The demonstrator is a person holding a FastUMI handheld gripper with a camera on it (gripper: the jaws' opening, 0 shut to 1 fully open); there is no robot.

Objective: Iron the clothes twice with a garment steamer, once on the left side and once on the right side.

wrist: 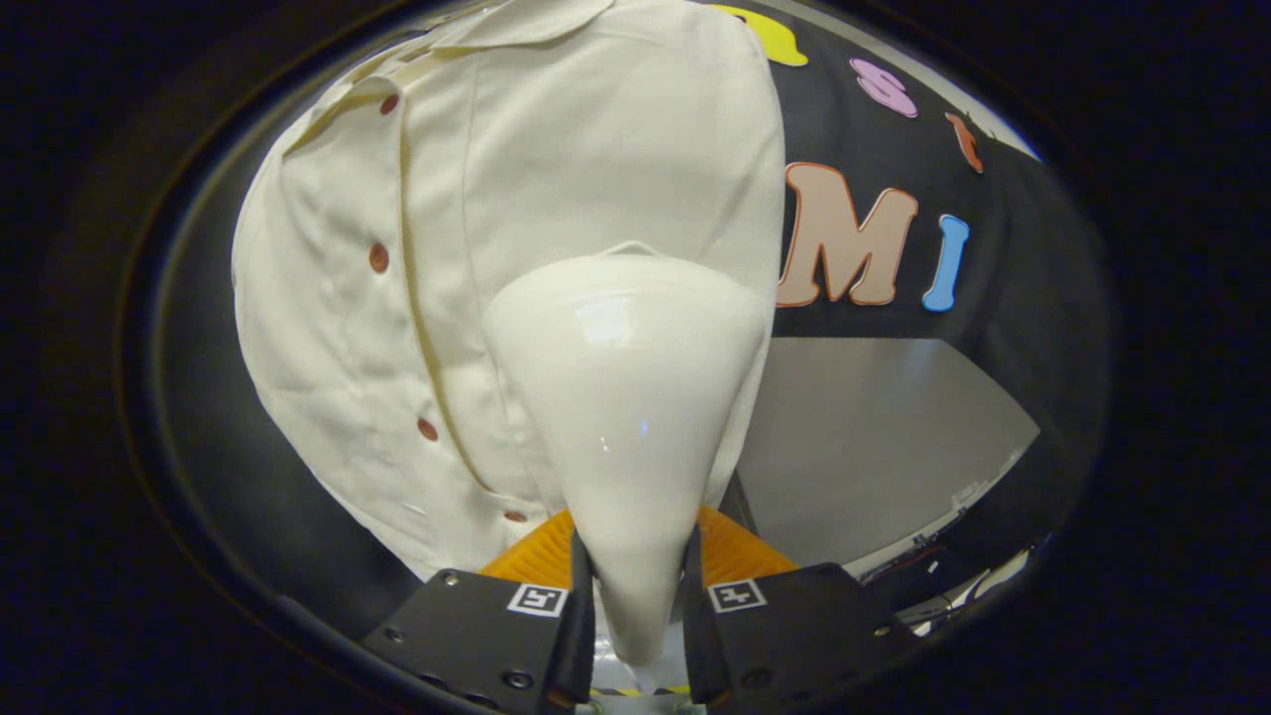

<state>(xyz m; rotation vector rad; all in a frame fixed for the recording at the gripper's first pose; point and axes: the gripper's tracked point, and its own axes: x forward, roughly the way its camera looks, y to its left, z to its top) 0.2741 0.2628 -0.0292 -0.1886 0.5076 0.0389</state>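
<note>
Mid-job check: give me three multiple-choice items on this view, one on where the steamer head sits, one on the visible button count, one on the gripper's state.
1. The garment steamer head is:
A. against the shirt, right of the button row
B. lying on the floor
C. left of the buttons

2. Buttons visible on the shirt:
A. one
B. four
C. nine

3. The gripper is:
A. open, holding nothing
B. shut on the steamer's handle
C. shut on the shirt hem

Key: 1 A, the head overlaps the panel right of the placket. 2 B, four brown buttons run down it. 3 B, both fingers press the narrow handle.
</note>
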